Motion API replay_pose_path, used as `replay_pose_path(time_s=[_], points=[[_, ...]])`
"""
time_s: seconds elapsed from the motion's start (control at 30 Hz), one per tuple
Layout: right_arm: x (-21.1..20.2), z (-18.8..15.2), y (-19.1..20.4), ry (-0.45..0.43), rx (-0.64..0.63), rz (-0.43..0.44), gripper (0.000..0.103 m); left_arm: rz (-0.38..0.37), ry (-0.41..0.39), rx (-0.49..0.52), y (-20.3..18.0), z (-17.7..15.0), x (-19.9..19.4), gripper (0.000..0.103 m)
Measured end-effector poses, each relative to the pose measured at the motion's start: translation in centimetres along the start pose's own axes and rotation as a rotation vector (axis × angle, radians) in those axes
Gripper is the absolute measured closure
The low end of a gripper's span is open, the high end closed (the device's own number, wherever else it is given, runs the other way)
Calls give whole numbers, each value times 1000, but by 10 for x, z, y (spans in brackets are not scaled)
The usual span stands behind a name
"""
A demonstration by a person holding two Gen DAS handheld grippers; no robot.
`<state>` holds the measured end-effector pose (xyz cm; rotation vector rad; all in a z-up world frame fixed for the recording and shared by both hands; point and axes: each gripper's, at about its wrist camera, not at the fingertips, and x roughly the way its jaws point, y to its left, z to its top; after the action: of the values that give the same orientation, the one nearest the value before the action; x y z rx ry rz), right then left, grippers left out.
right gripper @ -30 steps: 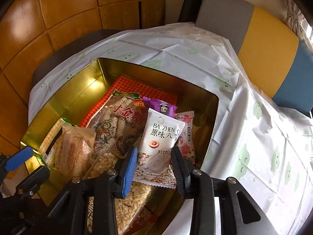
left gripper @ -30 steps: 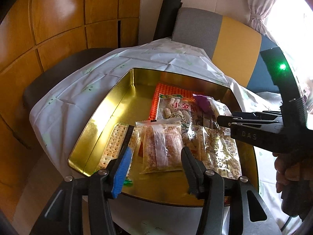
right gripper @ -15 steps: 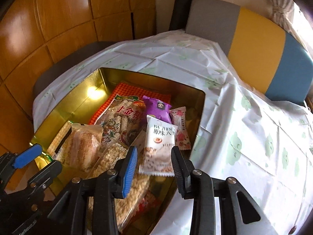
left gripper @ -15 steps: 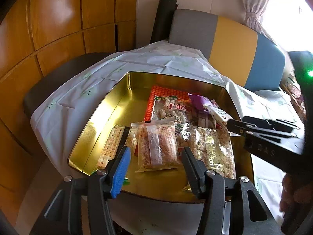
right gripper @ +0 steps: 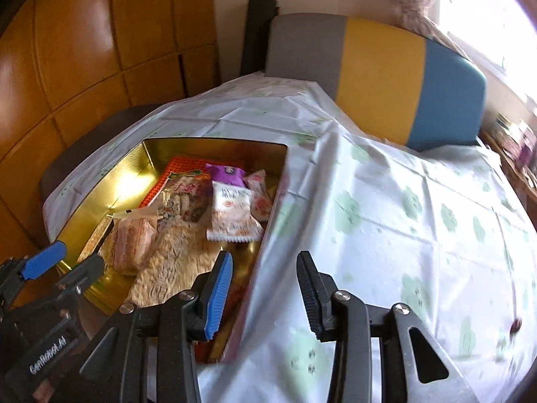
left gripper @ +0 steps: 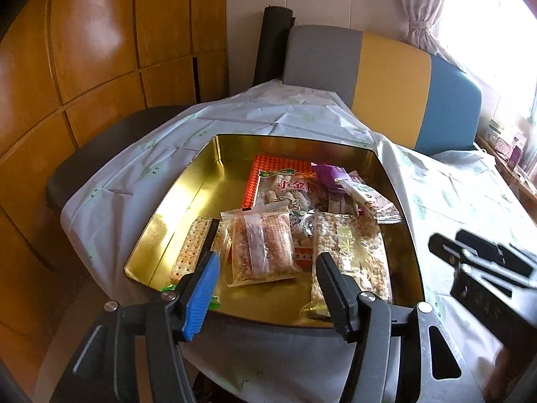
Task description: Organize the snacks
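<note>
My snacks sit in the gold tin (left gripper: 174, 198) on the clothed table (right gripper: 419, 208). Nearest my left gripper (left gripper: 268, 285) lies a clear bag of brown cakes (left gripper: 261, 247), with a cracker pack (left gripper: 191, 252) to its left and a puffed-grain bag (left gripper: 349, 252) to its right. Behind them is a red-edged pack (left gripper: 285, 188), a purple packet (left gripper: 330, 174) and a white sachet (left gripper: 369, 198) leaning on the tin's right wall.

The left jaws are opening and hold nothing; they hang over the tin's near rim. My right gripper (right gripper: 265, 288) is opening too, empty, straddling the tin's right wall with the cloth under one finger.

Readable writing is scarce: Chinese characters on the red-edged pack, and "GenRobot.AI" on the left gripper's body in the right view. The sachet's print blurs there.

Only the right view shows a pink wrapper (right gripper: 260, 194) beside the sachet and the bare green-flowered cloth. Only the left view shows the crackers clearly. A grey, yellow and blue chair back (left gripper: 379, 80) stands behind the table, wood panels (left gripper: 84, 50) at left, a curtain (left gripper: 423, 3) by the window.
</note>
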<state>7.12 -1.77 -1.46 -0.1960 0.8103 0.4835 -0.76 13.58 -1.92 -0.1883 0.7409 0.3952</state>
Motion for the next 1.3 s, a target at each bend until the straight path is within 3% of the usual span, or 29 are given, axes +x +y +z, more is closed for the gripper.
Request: replay_pose_path(time_s=[0.07,0.33,1.3], points=[[-7,-10,-2,-6,26,-19,62,0,-14,-3,0,-3,-5,36],[-23,-31,3,-35,32,-48,62,-11,-48,-3,-2,-5,-17,33],[-32,-33,5,-59,28,-57,62,-6,-63,-3,-1,-3,-21,29]])
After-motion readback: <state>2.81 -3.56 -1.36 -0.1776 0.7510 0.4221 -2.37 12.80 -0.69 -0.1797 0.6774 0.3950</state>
